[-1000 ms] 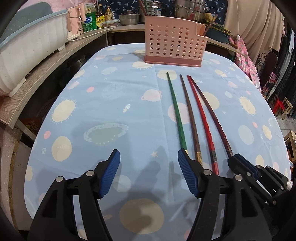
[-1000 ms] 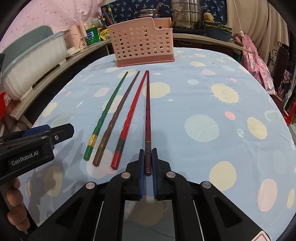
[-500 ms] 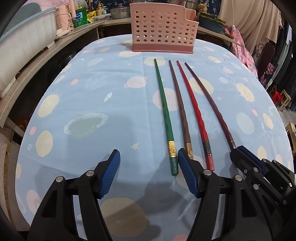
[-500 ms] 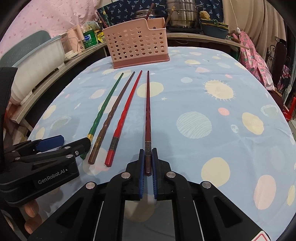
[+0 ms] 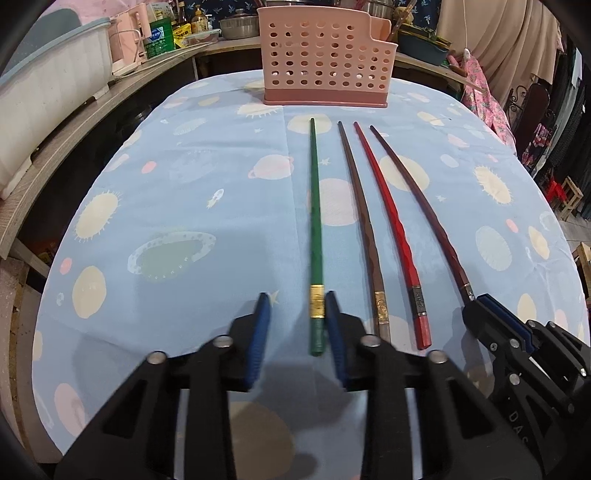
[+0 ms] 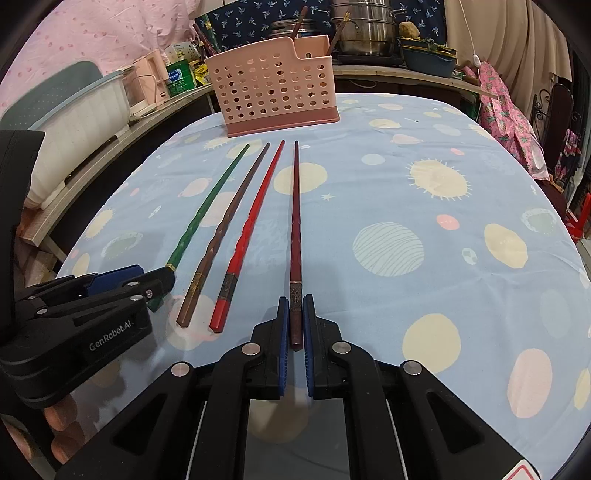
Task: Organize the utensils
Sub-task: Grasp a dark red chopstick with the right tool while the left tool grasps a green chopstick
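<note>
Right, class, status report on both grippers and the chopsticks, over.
Left gripper open around green chopstick. Right gripper shut on maroon chopstick. Pink basket path unobstructed.

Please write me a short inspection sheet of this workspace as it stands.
Surface: round table under a blue planet-print cloth.
Job's things: green chopstick, brown chopstick, red chopstick and dark maroon chopstick side by side; pink perforated plastic basket behind them.
Clutter: nothing seen on the cloth.
Grippers: left gripper open around the green end; right gripper shut on the maroon end.
Cables: white cord at the curtain.
Surroundings: steel pots, white tub.
</note>
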A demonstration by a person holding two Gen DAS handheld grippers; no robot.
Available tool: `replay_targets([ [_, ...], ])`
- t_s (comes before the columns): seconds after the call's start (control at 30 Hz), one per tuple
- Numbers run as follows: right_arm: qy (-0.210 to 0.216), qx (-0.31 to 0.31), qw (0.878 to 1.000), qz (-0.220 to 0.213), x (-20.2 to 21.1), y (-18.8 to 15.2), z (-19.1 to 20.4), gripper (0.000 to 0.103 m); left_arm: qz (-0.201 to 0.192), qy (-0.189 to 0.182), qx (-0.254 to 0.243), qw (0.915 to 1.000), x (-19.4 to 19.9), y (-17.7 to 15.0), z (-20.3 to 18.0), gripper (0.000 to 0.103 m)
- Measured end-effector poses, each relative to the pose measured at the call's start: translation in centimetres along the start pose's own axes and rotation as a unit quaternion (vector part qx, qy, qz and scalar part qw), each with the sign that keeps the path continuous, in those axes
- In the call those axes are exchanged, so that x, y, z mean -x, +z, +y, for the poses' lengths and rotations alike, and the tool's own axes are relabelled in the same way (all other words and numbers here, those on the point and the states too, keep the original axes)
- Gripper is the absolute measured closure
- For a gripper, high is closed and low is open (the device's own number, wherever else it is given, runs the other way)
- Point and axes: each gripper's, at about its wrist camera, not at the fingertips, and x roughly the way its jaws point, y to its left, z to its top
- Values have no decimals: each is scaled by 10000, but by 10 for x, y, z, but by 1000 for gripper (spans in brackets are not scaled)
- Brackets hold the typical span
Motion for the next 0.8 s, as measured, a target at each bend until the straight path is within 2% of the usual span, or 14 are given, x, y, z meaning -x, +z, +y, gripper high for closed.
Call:
replay_targets([
  [0.1,34,-4,10000,4,0,0,0,96,45,-40,71,10000,0,1,5,94],
  [0.4,148,-21,9998,-151,15,9,-2,96,81,-170,219,9996,10,4,16,96],
  [0.8,228,-155,9948,-982,65,56,-10,96,-554,-168,290,9979,61,33,28,96],
])
